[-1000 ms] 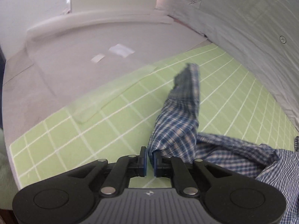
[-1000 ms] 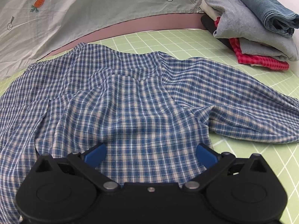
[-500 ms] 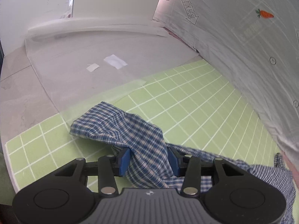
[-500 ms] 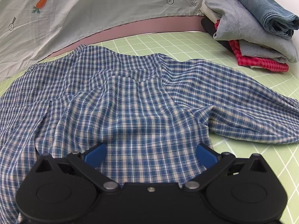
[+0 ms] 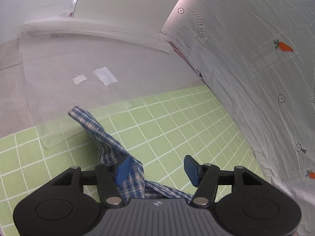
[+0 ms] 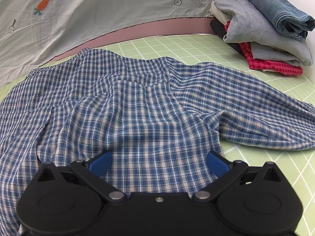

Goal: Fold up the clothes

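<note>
One blue plaid shirt [image 6: 137,106] lies spread on the green grid mat [image 6: 196,45] that covers the desk. One sleeve [image 5: 98,129] stretches toward the mat's far left edge, seemingly laid out straight so the shirt can be squared before folding. The left tongs [image 5: 156,170] are opening; the sleeve runs between the jaws, brushing only the left pad, so nothing is gripped. The right tongs [image 6: 158,162] hang wide open over the shirt body, holding nothing, apparently waiting. At the far right corner sits one stack of folded clothes [image 6: 261,27], at least four garments.
</note>
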Demonstrator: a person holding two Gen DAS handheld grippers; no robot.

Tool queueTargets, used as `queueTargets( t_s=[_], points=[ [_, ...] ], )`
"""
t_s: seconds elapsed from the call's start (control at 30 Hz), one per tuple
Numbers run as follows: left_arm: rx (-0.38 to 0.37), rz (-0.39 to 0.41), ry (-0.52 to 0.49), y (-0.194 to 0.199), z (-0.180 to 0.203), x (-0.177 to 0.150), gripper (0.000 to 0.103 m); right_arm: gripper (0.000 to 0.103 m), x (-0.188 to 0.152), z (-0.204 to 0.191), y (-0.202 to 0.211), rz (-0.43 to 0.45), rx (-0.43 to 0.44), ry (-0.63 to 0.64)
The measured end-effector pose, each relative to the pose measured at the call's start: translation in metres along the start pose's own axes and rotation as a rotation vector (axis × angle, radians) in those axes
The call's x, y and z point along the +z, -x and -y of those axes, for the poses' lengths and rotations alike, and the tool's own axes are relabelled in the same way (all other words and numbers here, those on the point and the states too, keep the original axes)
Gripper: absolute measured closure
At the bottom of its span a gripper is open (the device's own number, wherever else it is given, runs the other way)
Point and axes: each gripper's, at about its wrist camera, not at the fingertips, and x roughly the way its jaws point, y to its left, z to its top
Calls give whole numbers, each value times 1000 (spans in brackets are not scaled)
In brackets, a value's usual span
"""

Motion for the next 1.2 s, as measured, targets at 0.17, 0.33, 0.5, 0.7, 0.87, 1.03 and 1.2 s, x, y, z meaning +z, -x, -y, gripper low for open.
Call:
queueTargets(
  t_s=[0.17, 0.33, 0.5, 0.7, 0.87, 1.03, 1.2],
  points=[
    [-34, 2, 81, 7, -5, 3, 34, 0, -1, 0, 0, 7, -3, -3],
    [-80, 5, 91, 13, 1, 4, 33, 0, -3, -1, 1, 15, -6, -5],
    [-75, -19, 49, 5, 10, -2, 27, 0, -5, -1, 2, 31, -8, -8],
    [1, -163, 33, -37, 4, -24, 27, 0, -6, 0, 2, 43, -11, -11],
    [9, -242, 148, -66, -6, -25, 32, 0, -5, 0, 1, 47, -10, -9],
    [46, -267, 123, -82, 4, -18, 45, 0, -6, 0, 0, 56, -11, -10],
    [90, -282, 109, -90, 11, -10, 74, 0, -7, 0, 1, 62, -12, -11]
  ],
)
